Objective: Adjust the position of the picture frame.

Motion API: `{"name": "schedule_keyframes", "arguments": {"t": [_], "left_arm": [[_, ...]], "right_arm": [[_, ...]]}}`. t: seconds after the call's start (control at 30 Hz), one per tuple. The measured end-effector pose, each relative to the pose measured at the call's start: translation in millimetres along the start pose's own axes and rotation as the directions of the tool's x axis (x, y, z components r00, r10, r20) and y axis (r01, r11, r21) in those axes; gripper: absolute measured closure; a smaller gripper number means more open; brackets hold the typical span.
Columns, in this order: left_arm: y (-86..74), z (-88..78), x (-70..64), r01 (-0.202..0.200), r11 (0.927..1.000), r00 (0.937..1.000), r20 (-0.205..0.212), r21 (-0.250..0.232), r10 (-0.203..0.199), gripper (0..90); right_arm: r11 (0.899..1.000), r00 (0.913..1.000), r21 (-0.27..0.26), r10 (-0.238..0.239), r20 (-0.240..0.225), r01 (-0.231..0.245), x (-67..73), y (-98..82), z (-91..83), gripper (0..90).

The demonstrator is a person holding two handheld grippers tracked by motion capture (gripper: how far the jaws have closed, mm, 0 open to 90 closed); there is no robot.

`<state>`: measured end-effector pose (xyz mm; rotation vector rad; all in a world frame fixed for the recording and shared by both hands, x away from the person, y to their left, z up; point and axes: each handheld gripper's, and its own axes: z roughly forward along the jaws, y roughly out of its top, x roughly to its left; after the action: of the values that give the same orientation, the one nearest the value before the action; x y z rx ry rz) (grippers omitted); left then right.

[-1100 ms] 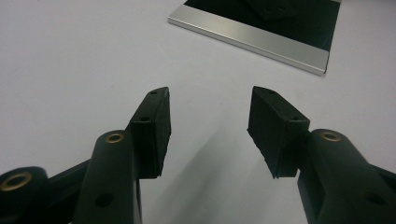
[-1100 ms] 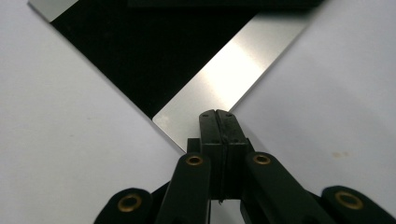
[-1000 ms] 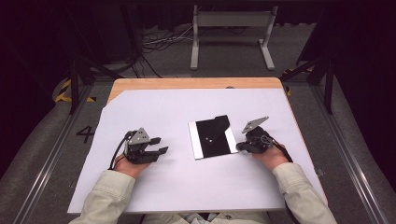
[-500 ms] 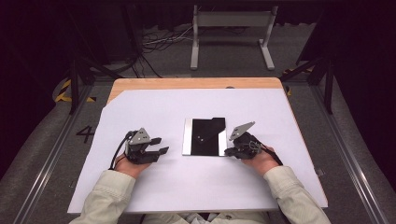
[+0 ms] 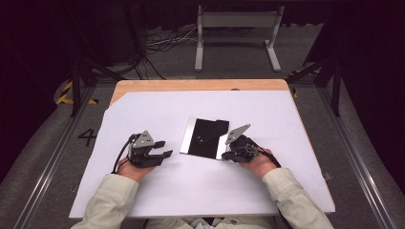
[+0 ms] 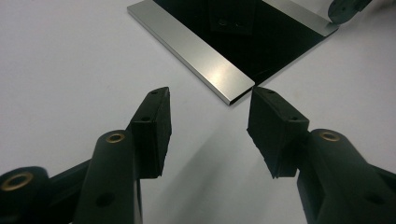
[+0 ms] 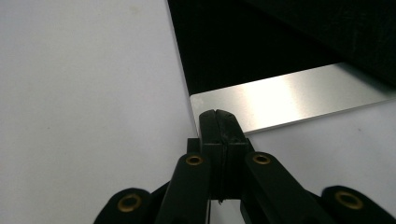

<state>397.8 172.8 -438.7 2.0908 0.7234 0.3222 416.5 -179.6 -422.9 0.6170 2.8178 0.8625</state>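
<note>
A flat black plate with silver strips along two sides lies in the middle of the white table top. My right gripper is shut, and its tips touch the plate's near right corner. In the right gripper view the shut jaws meet the edge of the silver strip, with nothing between them. My left gripper rests on the table left of the plate, open and holding nothing. In the left gripper view its jaws frame the plate's near corner a short way off.
A wooden board edge borders the table's far side. Beyond it a metal stand and cables sit on the dark floor. A floor mark "4" lies to the left. Rails run along both sides.
My right gripper has moved left, and the plate has slid left with it and turned slightly. The left gripper has stayed put.
</note>
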Motion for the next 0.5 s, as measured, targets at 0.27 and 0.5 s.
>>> {"name": "schedule_keyframes", "arguments": {"t": [0.27, 0.5], "left_arm": [[-4.0, -4.5, 1.1, 0.018, 0.9998, 0.9998, -0.007, -0.003, -0.018, 50.0], [-8.6, -12.5, 0.1, 0.042, 0.9989, 0.999, -0.012, -0.018, -0.042, 50.1]], "right_arm": [[0.998, 0.9989, -0.056, 0.027, 0.039, -0.024, -20.4, 10.6, -15.7, 90.0], [0.995, 0.994, -0.08, 0.066, 0.087, -0.059, -49.6, 21.7, -23.0, 90.0]]}}
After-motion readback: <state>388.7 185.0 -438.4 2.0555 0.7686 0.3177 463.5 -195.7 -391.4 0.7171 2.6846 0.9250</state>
